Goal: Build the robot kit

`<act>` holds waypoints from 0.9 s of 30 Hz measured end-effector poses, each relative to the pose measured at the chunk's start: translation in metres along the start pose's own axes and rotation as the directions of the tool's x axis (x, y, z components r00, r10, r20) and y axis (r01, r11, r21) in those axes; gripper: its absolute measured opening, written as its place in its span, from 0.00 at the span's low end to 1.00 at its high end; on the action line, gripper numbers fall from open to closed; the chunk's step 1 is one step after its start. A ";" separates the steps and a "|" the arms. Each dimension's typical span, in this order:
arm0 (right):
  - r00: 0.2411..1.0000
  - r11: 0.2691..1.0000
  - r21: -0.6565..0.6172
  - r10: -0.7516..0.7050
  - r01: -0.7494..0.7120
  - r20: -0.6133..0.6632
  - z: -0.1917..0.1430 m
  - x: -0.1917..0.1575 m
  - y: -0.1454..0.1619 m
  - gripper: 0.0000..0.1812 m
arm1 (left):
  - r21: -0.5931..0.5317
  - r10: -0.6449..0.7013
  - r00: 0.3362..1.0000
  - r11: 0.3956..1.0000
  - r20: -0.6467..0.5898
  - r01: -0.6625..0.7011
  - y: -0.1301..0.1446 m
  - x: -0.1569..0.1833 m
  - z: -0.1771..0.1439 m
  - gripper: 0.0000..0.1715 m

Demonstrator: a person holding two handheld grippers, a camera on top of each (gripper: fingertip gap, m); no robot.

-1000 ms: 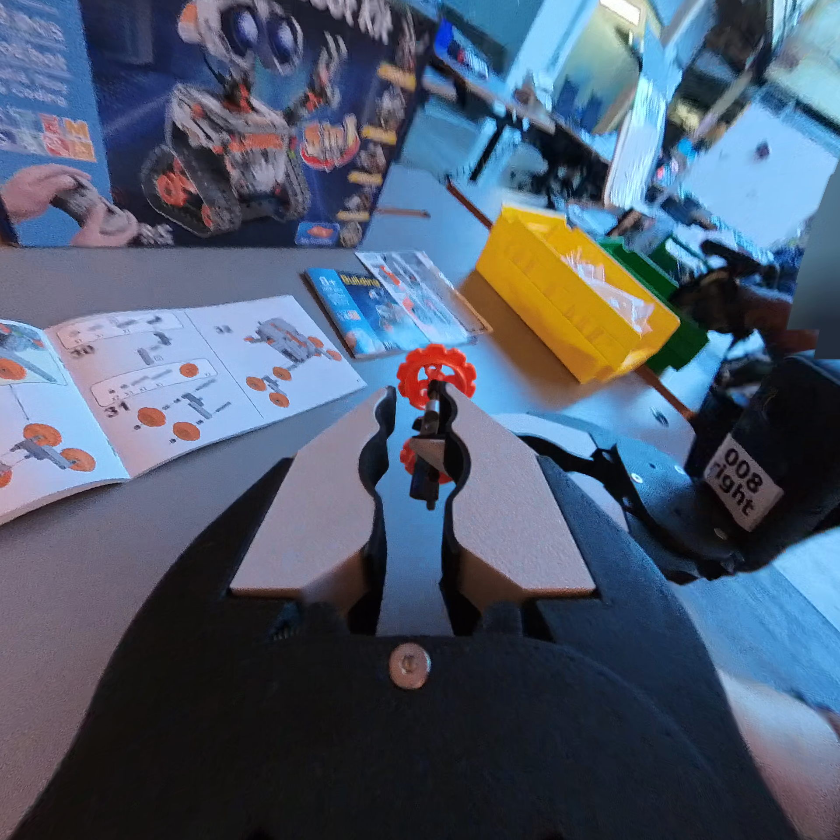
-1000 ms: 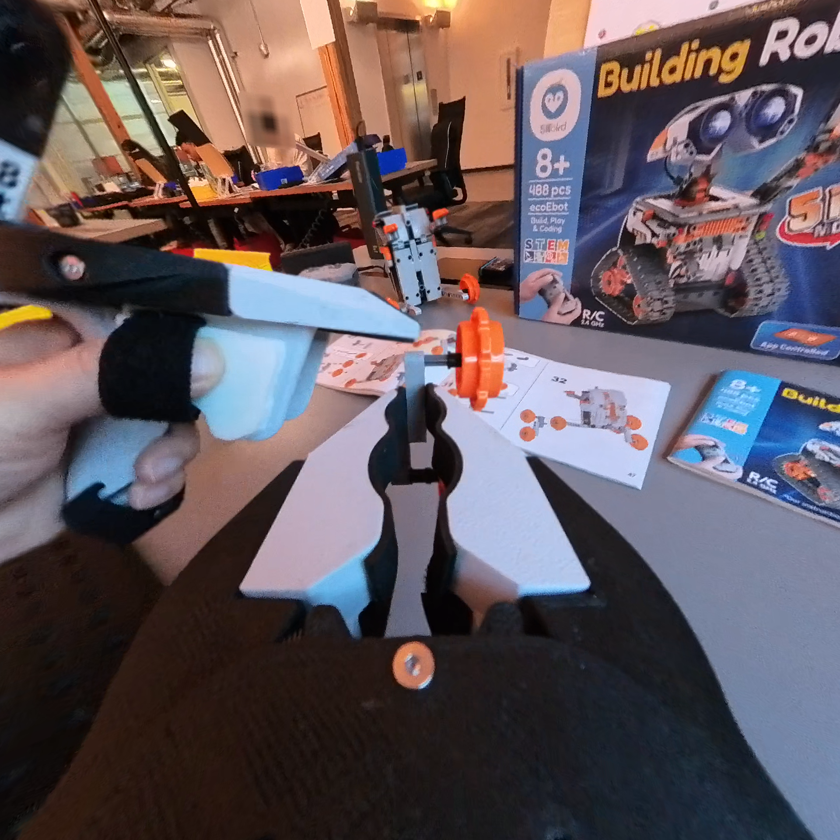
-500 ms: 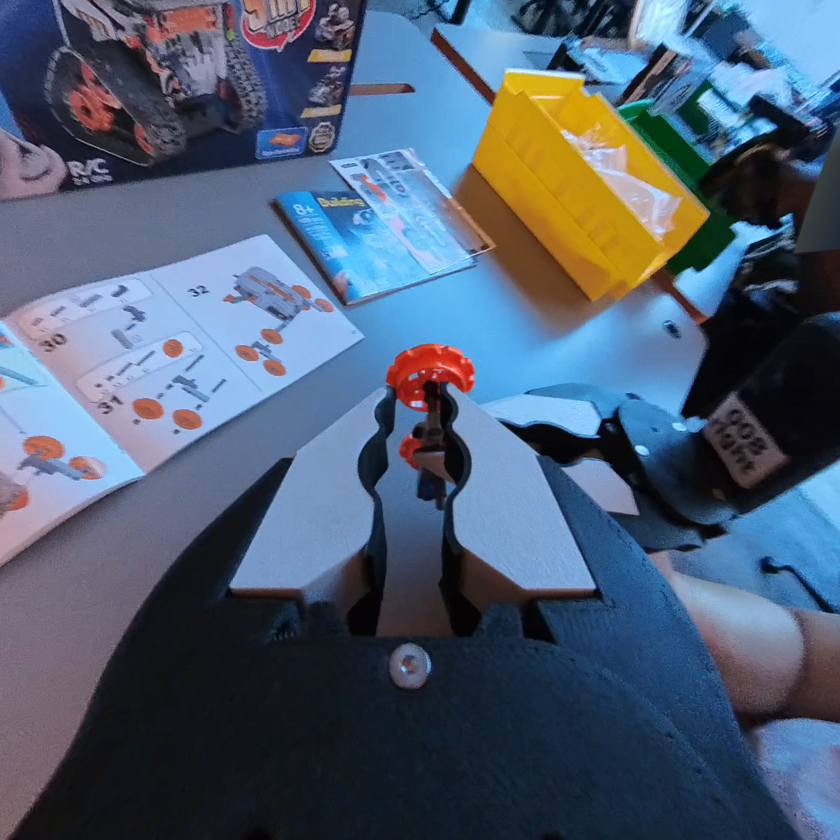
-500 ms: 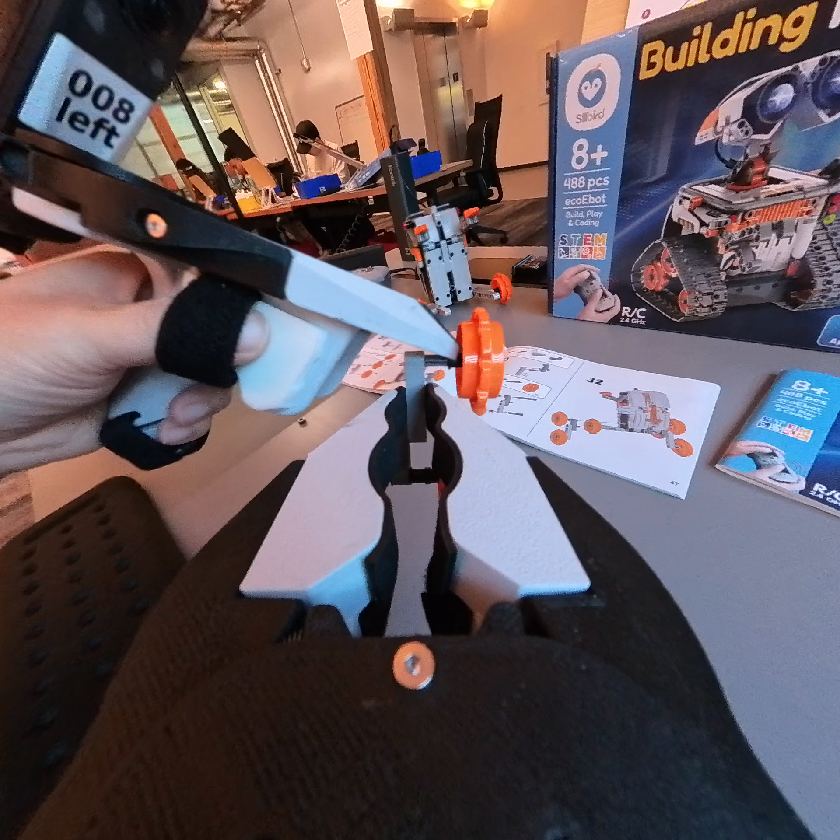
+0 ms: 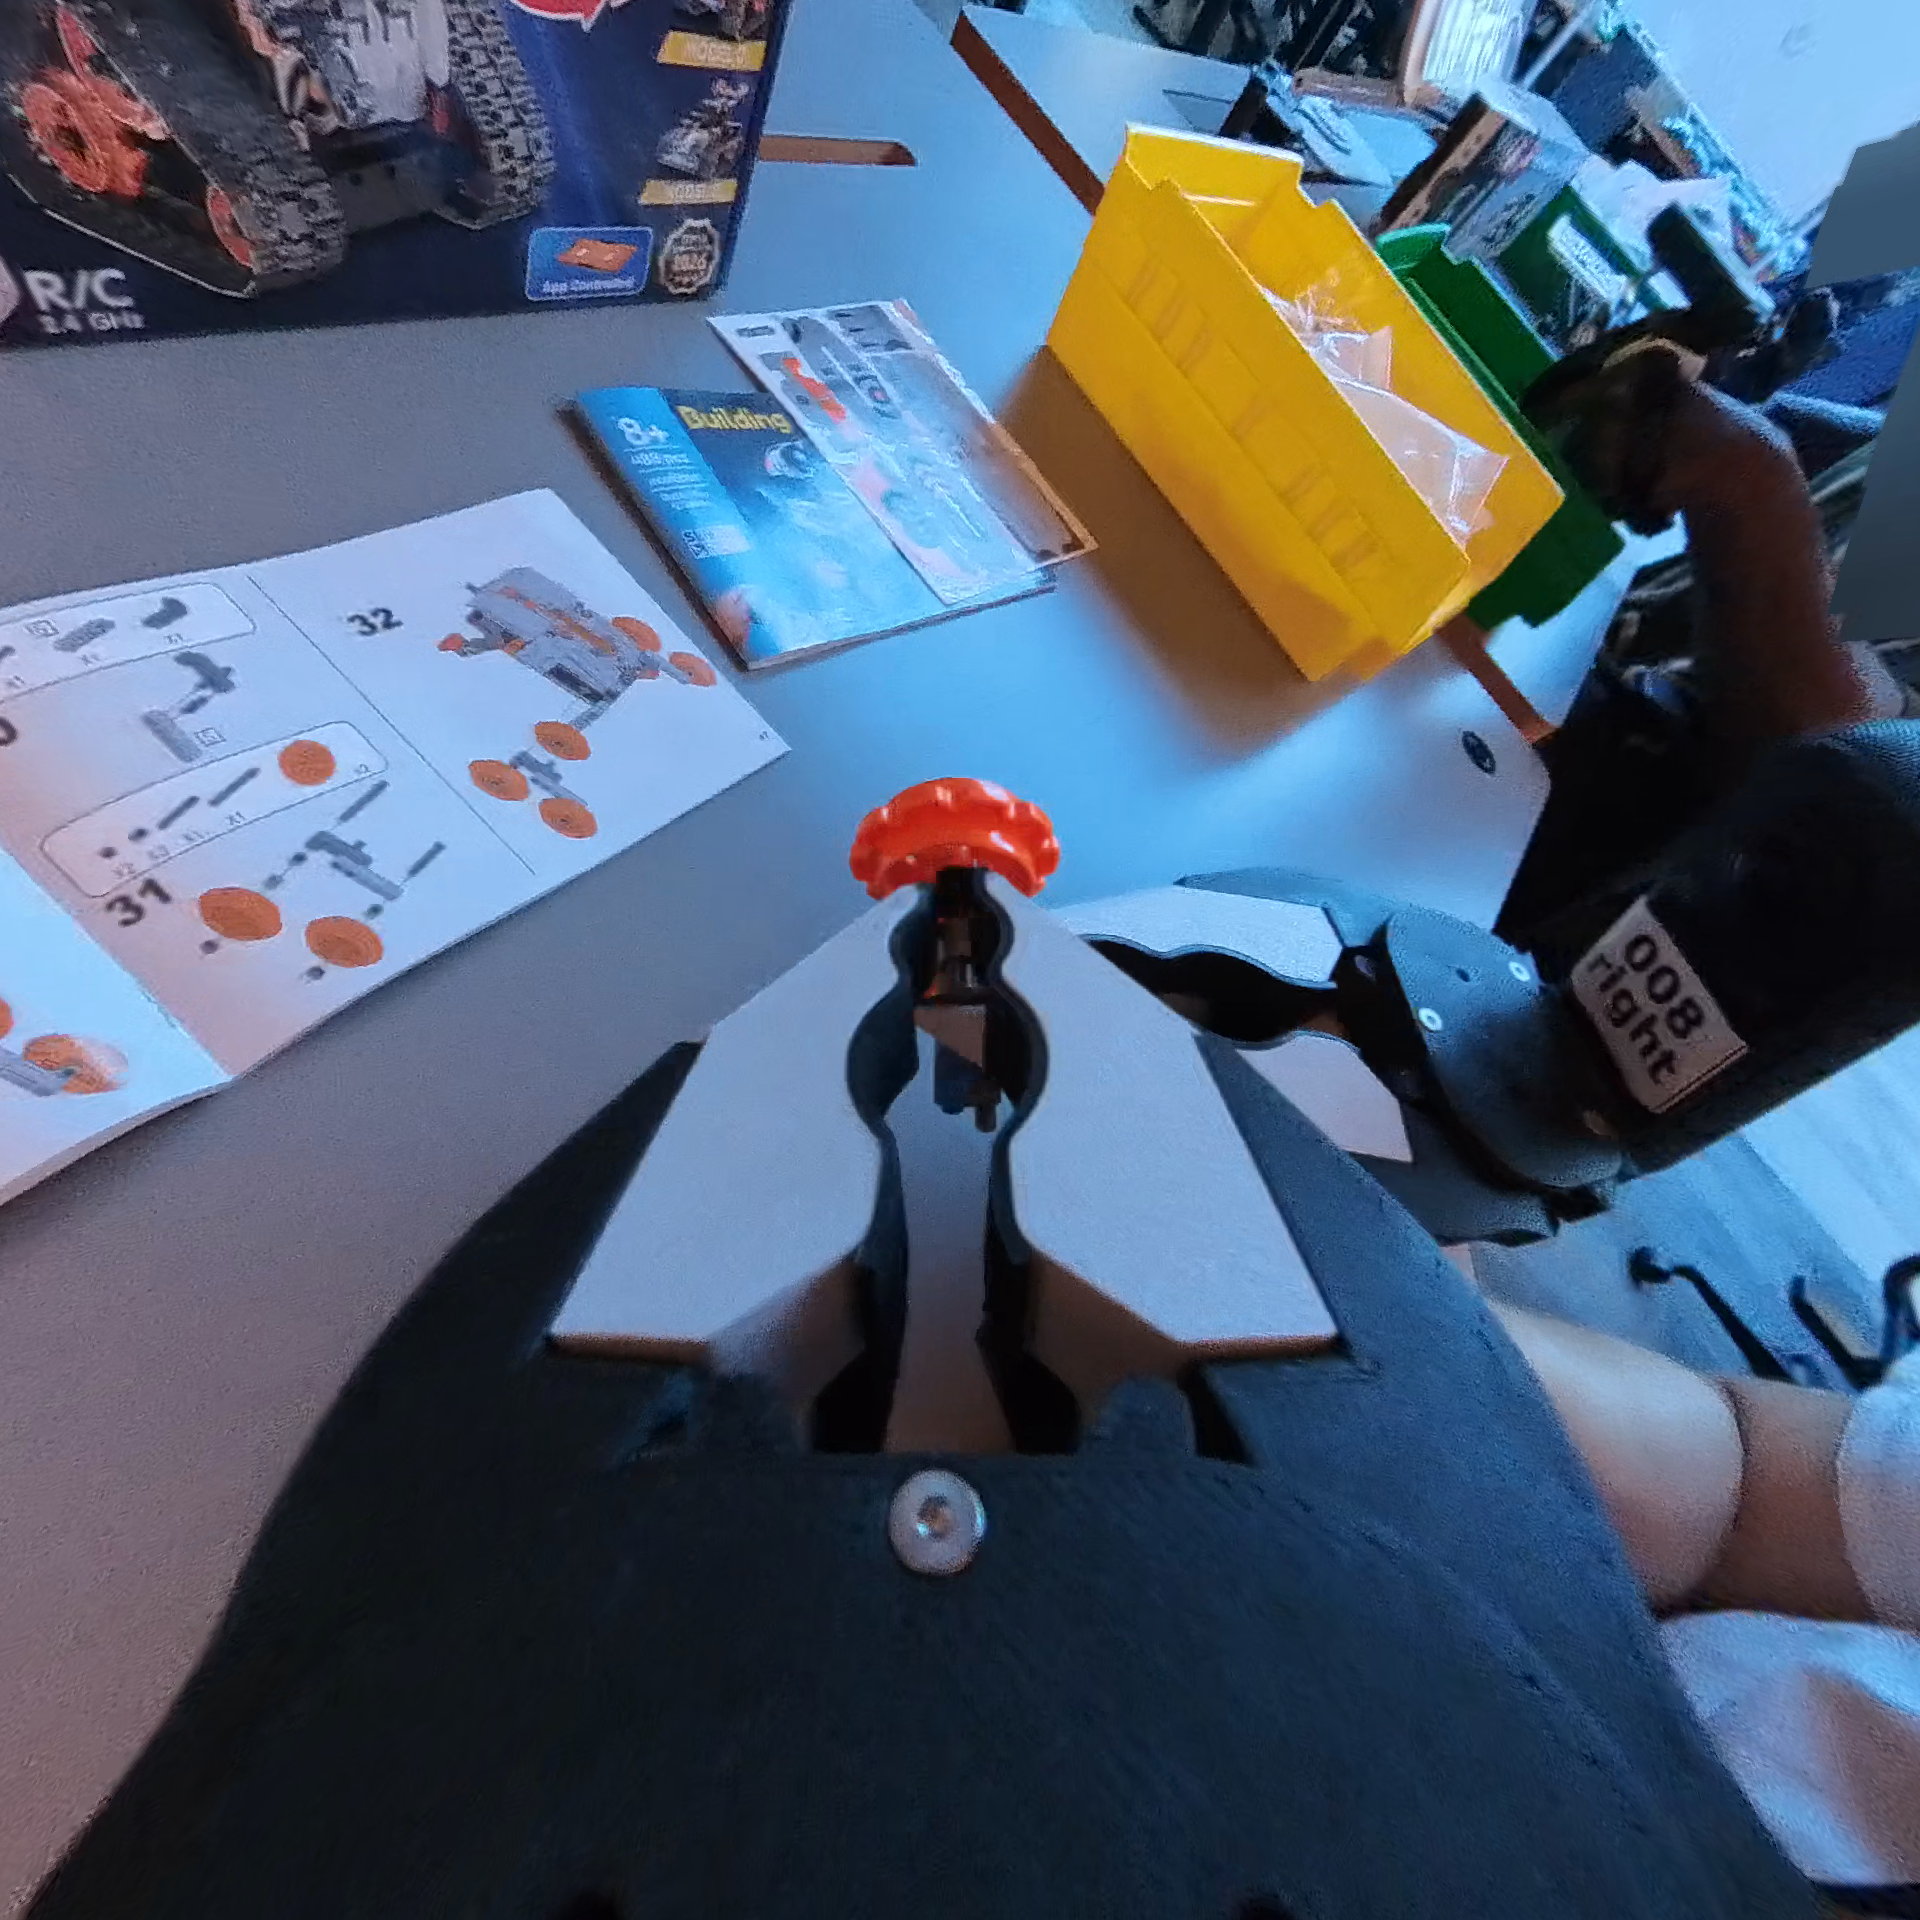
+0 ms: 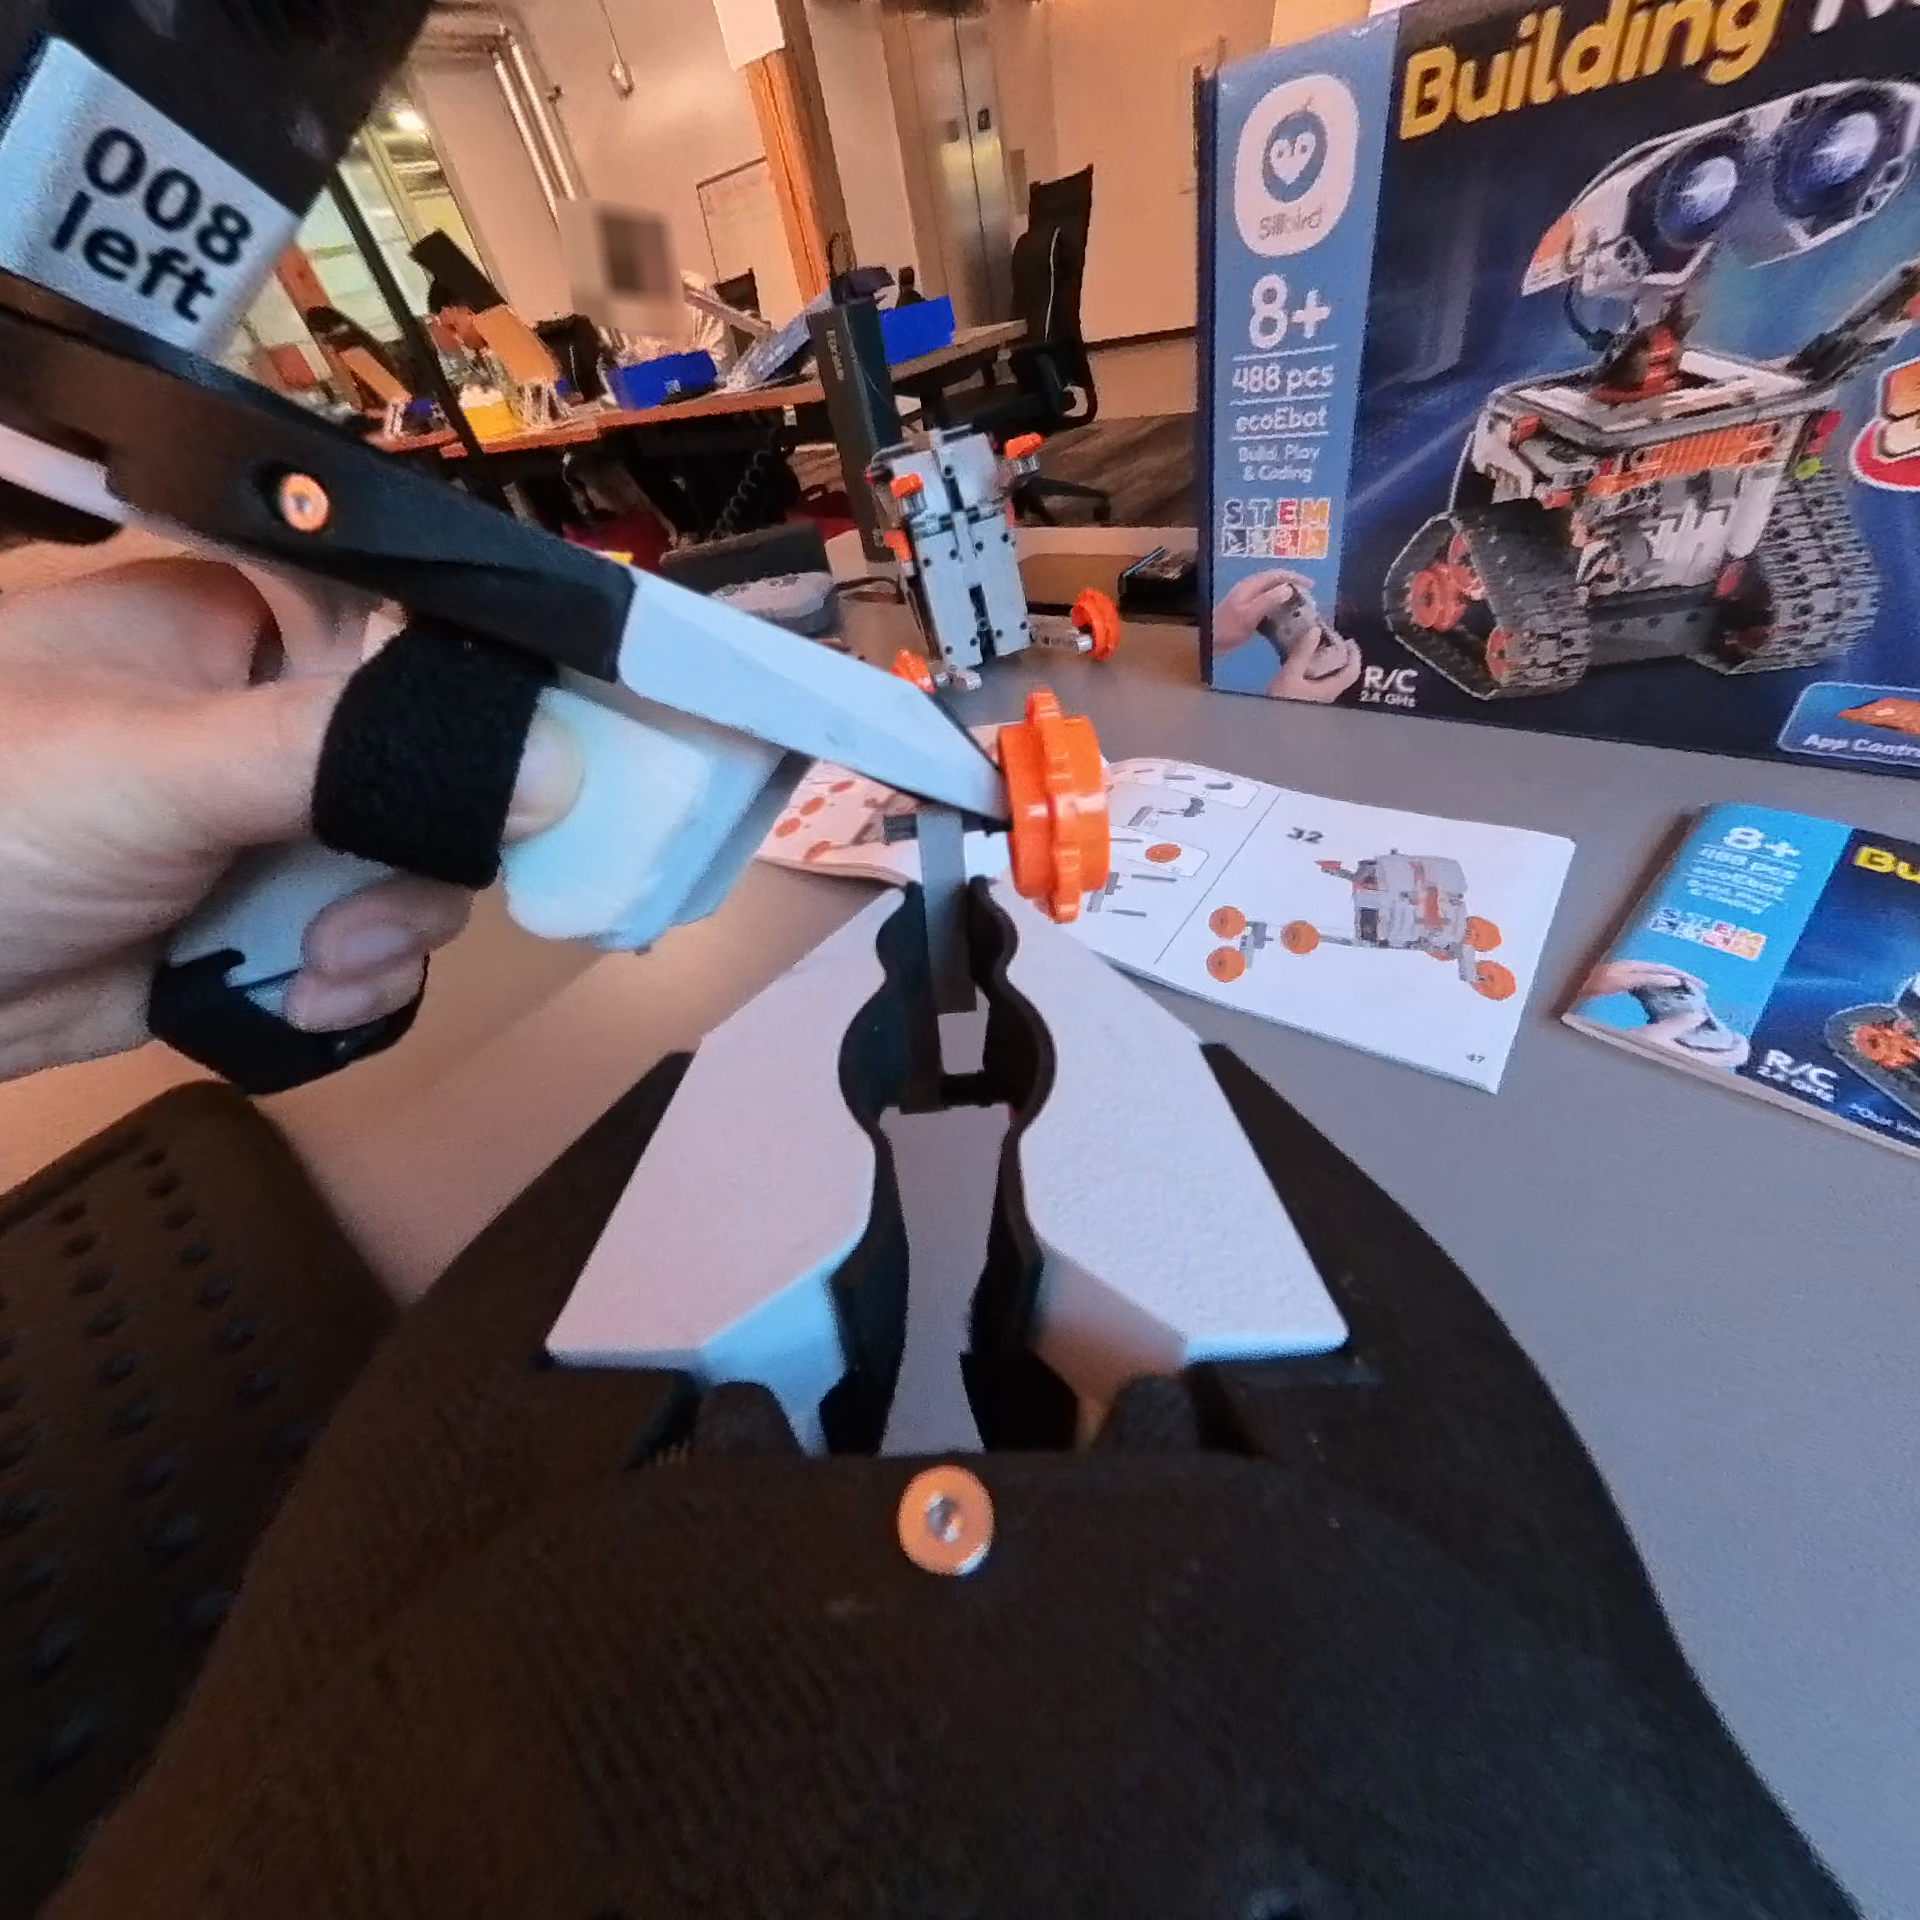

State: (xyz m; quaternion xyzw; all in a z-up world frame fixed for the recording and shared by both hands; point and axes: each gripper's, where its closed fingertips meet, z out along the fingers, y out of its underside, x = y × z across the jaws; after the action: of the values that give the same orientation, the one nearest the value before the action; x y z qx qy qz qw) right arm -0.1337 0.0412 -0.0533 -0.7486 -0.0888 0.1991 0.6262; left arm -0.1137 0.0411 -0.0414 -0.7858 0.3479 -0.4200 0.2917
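An orange toothed wheel (image 5: 954,840) sits on a short black axle (image 5: 954,940) that runs through a grey beam (image 6: 948,914). My left gripper (image 5: 954,920) is shut on the axle just behind the wheel, above the table. In the right wrist view it (image 6: 977,800) comes in from the left, with its tip against the wheel (image 6: 1055,805). My right gripper (image 6: 948,894) is shut on the grey beam and holds it upright. In the left wrist view the right gripper (image 5: 1247,966) lies just right of my fingers.
An open instruction booklet (image 5: 312,779) lies on the grey table (image 5: 1039,748), with a blue booklet (image 5: 790,520) beyond it. The kit box (image 6: 1558,364) stands at the back. A yellow bin (image 5: 1278,416) and a green bin (image 5: 1496,343) are far right. A part-built grey model (image 6: 961,561) stands behind. Left and right tips are no more than a few centimetres apart.
My left gripper has tilted downward and slid along the axle until its tip meets the orange wheel. The right gripper has kept its hold on the beam.
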 end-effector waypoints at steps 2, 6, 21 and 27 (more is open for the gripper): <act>1.000 1.000 -0.003 0.010 -0.010 0.021 0.002 -0.001 0.001 0.03 | 0.005 -0.036 0.999 0.999 -0.016 0.036 0.000 -0.002 0.000 0.01; 1.000 1.000 -0.012 0.011 -0.011 0.012 0.002 0.002 0.003 0.03 | 0.014 -0.103 0.993 0.994 -0.053 0.104 -0.001 -0.002 0.004 0.01; 0.854 0.965 -0.009 -0.227 0.262 0.468 -0.021 -0.060 0.007 0.03 | -0.092 0.405 0.913 0.909 -0.044 -0.407 0.023 0.004 -0.058 0.32; 0.701 0.927 0.062 -0.323 0.371 0.635 -0.048 -0.075 0.003 0.03 | -0.026 0.624 0.764 0.771 -0.162 -0.636 0.032 0.032 -0.074 0.30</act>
State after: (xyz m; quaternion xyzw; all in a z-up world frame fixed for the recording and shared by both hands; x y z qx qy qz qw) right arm -0.1825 -0.0312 -0.0357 -0.6281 -0.4410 0.3151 0.5583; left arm -0.1741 -0.0150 -0.0159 -0.6019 0.6280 -0.3388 0.3586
